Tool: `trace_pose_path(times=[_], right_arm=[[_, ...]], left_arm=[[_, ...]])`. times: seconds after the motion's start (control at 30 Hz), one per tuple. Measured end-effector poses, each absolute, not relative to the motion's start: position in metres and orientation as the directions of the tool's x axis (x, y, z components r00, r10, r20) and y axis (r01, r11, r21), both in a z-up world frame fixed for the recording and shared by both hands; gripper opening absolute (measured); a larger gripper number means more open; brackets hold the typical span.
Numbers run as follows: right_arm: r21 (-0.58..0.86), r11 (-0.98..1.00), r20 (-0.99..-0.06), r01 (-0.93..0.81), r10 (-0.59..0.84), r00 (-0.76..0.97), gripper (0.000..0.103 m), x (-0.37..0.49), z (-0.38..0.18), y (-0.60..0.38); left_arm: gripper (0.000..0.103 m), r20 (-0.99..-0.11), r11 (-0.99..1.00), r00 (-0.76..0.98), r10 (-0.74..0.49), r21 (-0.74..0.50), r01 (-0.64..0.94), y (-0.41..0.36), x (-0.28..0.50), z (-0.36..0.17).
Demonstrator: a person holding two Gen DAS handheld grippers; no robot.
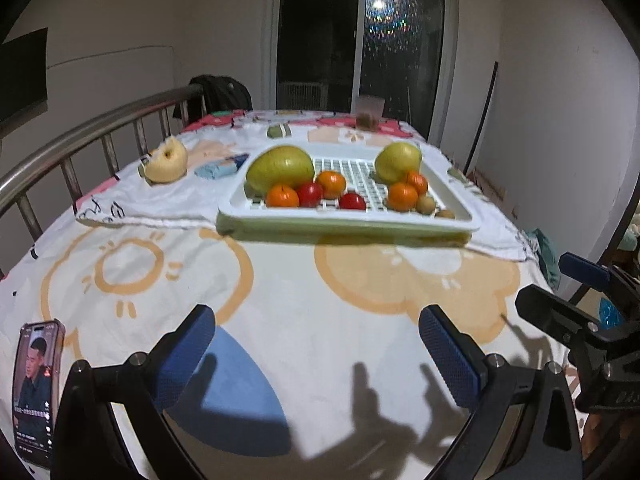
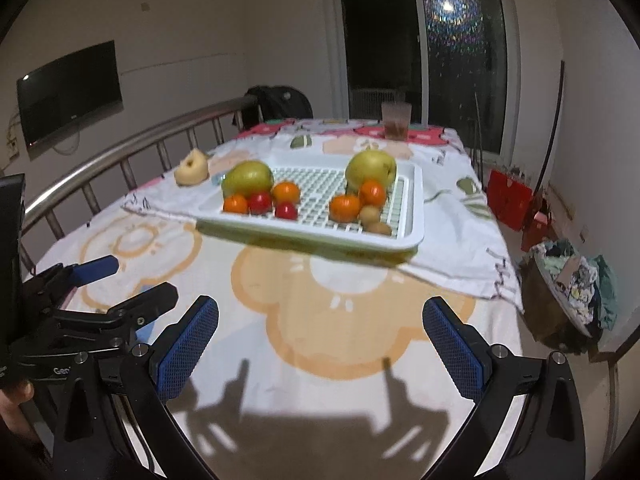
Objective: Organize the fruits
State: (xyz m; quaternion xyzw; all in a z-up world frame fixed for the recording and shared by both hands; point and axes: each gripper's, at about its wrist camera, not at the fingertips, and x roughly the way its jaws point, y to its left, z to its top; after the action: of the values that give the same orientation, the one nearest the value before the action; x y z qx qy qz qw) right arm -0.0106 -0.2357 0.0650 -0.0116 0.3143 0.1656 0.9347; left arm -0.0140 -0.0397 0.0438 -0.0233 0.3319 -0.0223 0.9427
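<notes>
Fruits in tray; cup behind

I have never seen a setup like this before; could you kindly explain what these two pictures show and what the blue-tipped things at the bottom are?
There is no robot: a person holds a two-finger tool in each hand, each with a forward-looking fisheye camera. One picture looks along the left gripper, the other along the right gripper. The blue pads are their fingers; both are open and hold nothing. Ahead, on a patterned cloth, a white slatted tray carries two big green fruits, oranges, small red fruits and kiwis. A partly eaten apple lies beside it.
</notes>
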Motion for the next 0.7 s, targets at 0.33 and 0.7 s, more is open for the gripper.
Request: trace_pose_path(times=[0.33, 0.7], right_arm=[[0.091, 0.958, -0.711, -0.271, 0.253, 0.656, 0.103, 0.007, 0.031, -0.237], [0.05, 0.964, -0.772, -0.262, 0.204, 0.602, 0.103, 0.014, 0.01, -0.231]], left_arm=[[0.103, -0.723, 0.999, 0.69, -0.023, -0.036, -0.005, -0.04, 0.001, 0.015], [0.103, -0.798, 1.0, 0.602, -0.018, -0.014, 0.01, -0.046, 0.013, -0.007]])
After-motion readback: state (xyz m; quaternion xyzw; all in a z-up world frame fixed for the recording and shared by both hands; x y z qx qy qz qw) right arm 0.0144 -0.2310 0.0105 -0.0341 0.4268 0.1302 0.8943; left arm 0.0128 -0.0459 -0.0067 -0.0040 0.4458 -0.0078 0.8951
